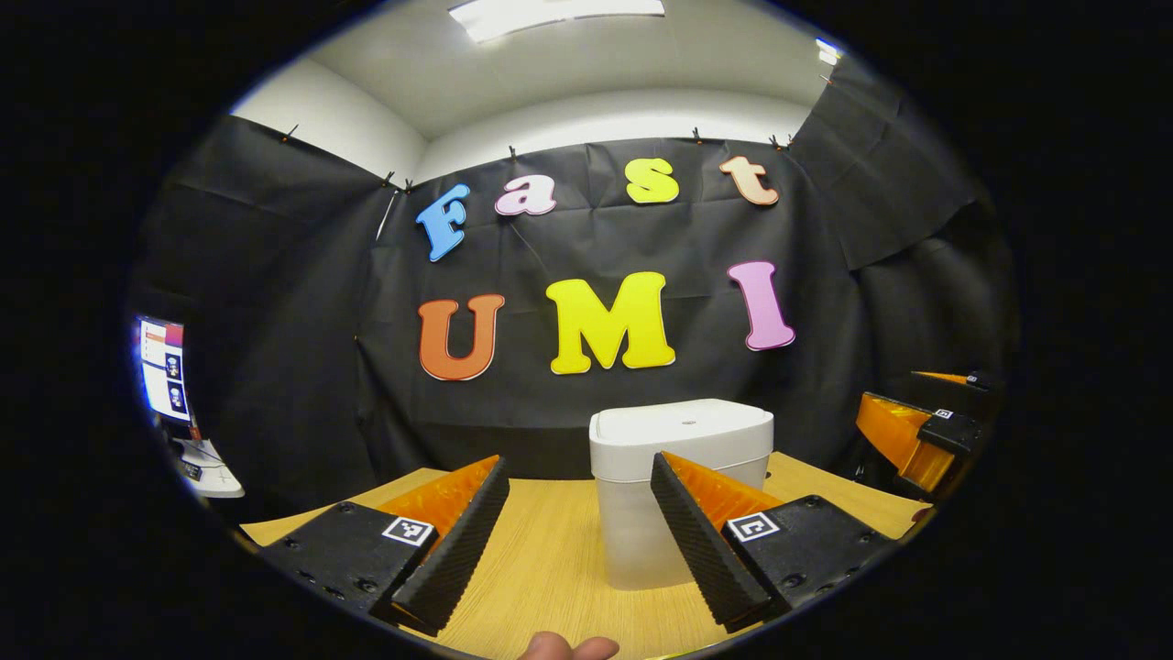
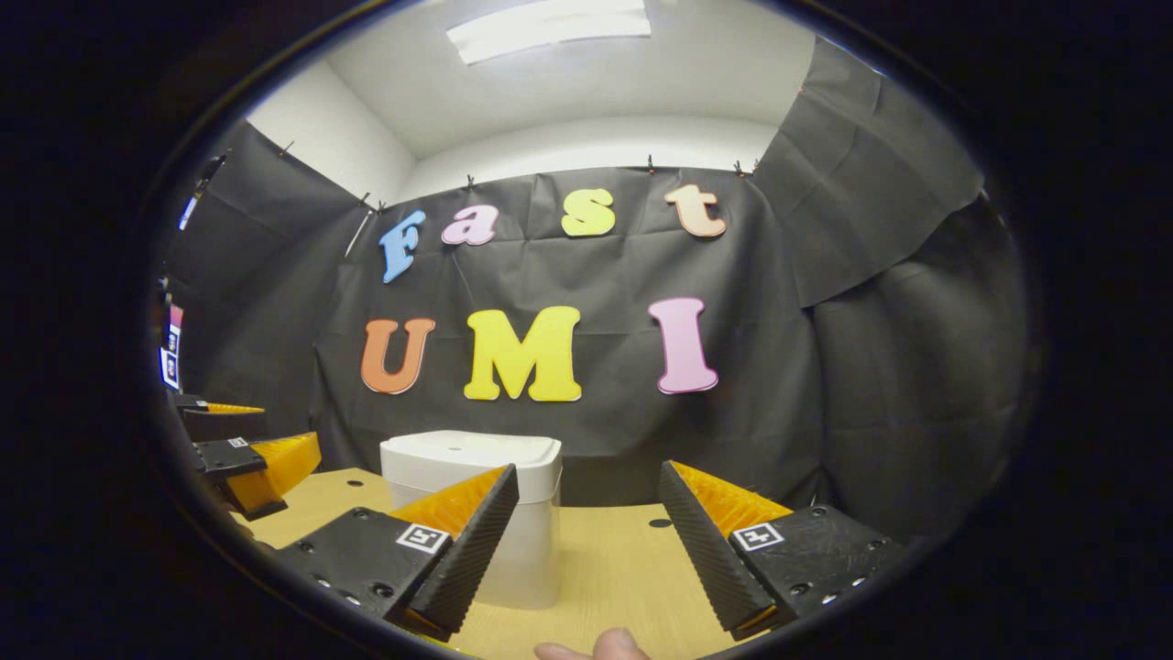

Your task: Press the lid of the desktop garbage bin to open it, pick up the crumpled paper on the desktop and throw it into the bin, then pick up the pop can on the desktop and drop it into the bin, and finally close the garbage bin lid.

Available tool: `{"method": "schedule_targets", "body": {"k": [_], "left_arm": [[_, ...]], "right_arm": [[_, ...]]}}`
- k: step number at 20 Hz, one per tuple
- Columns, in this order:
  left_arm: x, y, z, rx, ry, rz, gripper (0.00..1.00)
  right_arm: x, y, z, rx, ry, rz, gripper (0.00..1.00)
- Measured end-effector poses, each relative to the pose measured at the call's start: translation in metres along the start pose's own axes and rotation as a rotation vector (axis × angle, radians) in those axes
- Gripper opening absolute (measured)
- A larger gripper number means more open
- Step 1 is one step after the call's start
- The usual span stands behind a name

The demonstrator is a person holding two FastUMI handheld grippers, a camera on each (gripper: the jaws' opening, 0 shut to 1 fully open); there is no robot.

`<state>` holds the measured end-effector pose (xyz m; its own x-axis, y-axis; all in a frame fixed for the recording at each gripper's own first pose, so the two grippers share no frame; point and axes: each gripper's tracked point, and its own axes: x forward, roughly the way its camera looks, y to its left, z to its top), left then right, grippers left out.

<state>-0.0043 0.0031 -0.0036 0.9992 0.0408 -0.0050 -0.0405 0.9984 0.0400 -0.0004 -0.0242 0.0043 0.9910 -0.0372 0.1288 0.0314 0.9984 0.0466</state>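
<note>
Just one lidded bin (image 1: 680, 477).

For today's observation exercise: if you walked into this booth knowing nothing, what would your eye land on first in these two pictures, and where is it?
First comes the white garbage bin, lid down, standing on the wooden table in front of the black cloth wall. Next, the open left gripper frames it from the bottom of the left gripper view. In the right gripper view, the open right gripper sits to the right of the bin.
</note>
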Motion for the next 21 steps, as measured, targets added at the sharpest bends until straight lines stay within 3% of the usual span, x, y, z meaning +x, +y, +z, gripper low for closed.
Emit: {"method": "schedule_targets", "body": {"k": [8,20,21], "left_arm": [[-0.003,-0.007,0.0,-0.065,0.022,-0.041,1.0],[0.0,0.004,-0.005,-0.074,0.036,-0.014,1.0],[-0.002,0.004,-0.004,-0.073,0.037,-0.013,1.0]], "right_arm": [[-0.002,0.003,-0.001,-0.007,0.012,0.0,0.96],[0.001,0.01,-0.01,-0.023,0.034,-0.005,0.94],[0.001,0.009,-0.01,-0.022,0.038,-0.01,0.99]]}}
